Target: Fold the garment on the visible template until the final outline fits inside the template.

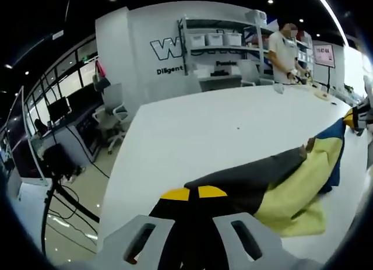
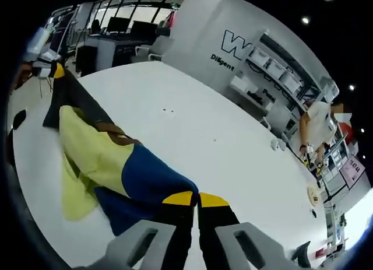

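A garment (image 1: 291,182) in black, pale yellow and blue lies stretched across a white table (image 1: 204,124). My left gripper (image 1: 193,193) is shut on its black end, the yellow-tipped jaws pressed together on the cloth. At the far right of the left gripper view, my right gripper (image 1: 356,117) holds the blue end. In the right gripper view, my right gripper (image 2: 196,198) is shut on the blue fabric. From there the garment (image 2: 105,153) runs left, crumpled, over the table (image 2: 204,124) to the left gripper (image 2: 49,69).
A person (image 1: 282,51) stands at the table's far end, near shelves (image 1: 218,42) with bins. Small items (image 2: 278,144) lie on the table by the person (image 2: 317,127). An office chair (image 1: 113,115) and desks with monitors stand beyond the table's left edge.
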